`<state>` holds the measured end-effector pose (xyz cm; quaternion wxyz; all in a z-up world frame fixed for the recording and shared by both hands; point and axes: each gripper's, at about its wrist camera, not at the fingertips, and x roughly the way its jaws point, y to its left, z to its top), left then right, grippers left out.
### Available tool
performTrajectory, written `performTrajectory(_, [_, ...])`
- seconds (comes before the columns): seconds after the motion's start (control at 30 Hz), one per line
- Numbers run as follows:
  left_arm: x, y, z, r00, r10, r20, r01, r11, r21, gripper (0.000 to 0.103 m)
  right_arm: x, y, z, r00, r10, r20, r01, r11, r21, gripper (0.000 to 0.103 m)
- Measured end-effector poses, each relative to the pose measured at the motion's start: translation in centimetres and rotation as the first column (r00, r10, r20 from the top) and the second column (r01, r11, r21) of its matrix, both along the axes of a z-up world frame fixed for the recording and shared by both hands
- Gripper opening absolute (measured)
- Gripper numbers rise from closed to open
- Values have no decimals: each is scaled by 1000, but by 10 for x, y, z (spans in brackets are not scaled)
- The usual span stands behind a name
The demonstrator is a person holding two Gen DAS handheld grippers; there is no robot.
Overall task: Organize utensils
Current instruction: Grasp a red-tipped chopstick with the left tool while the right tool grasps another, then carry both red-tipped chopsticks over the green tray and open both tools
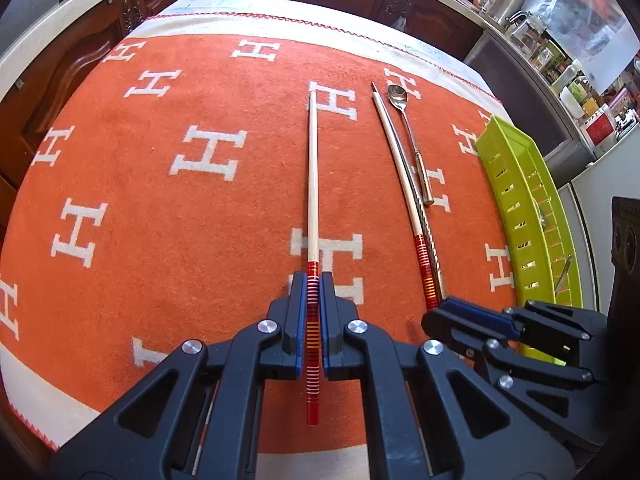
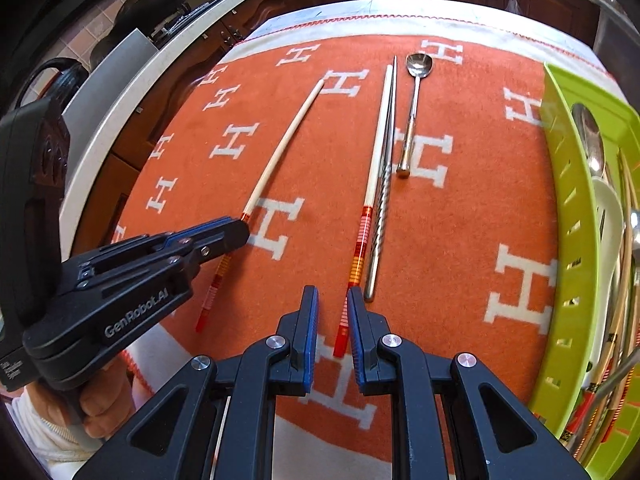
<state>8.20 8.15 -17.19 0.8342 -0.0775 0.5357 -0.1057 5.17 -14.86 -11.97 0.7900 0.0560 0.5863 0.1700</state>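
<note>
Left gripper (image 1: 313, 304) pinches a chopstick (image 1: 313, 168) by its red end, pale tip pointing away across the orange cloth (image 1: 160, 208). Right gripper (image 2: 333, 320) sits slightly spread beside a second chopstick (image 2: 376, 152), metal chopstick (image 2: 385, 184) and spoon (image 2: 414, 112); green tray (image 2: 568, 200) to the right.

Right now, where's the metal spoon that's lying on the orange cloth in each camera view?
Left wrist view: metal spoon upper right of centre, bowl away, right of the paired chopsticks.
Right wrist view: metal spoon top centre, again just right of the pair.
Shared landmark: the green tray at the right edge.
</note>
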Motion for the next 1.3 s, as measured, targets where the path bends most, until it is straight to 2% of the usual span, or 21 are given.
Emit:
performTrajectory(0.17, [1, 6, -2, 1000, 10, -7, -10, 1000, -18, 3, 10, 5, 1, 999, -21, 29, 22, 999, -39, 15])
performTrajectory(0.27, [2, 9, -3, 1000, 14, -5, -14, 1000, -24, 3, 19, 7, -5, 999, -39, 14, 40, 998, -46, 15])
performTrajectory(0.57, [5, 14, -2, 1000, 21, 10, -21, 999, -27, 3, 59, 31, -7, 993, -34, 117, 49, 991, -128, 15])
performTrajectory(0.67, [3, 15, -1, 999, 29, 19, -29, 1000, -11, 3, 62, 44, -8, 986, -8, 164, 44, 975, -220, 8])
performTrajectory(0.73, [1, 14, 3, 999, 29, 35, -29, 1000, -5, 3, 61, 47, -8, 985, -6, 174, 47, 970, -237, 6])
performTrajectory(1.0, [-11, 10, 38, 996, -32, 88, 27, 998, 56, 3, 50, 29, 1, 991, -50, 125, 65, 991, -116, 5])
performTrajectory(1.17, [-14, 6, 72, 991, -40, 127, 30, 996, 80, 3, 32, 16, 26, 988, -73, 139, 78, 997, -28, 5])
performTrajectory(1.3, [-21, -7, 93, 986, -83, 144, 64, 989, 133, 3, 17, -3, 55, 982, -87, 166, 83, 996, 27, 5])
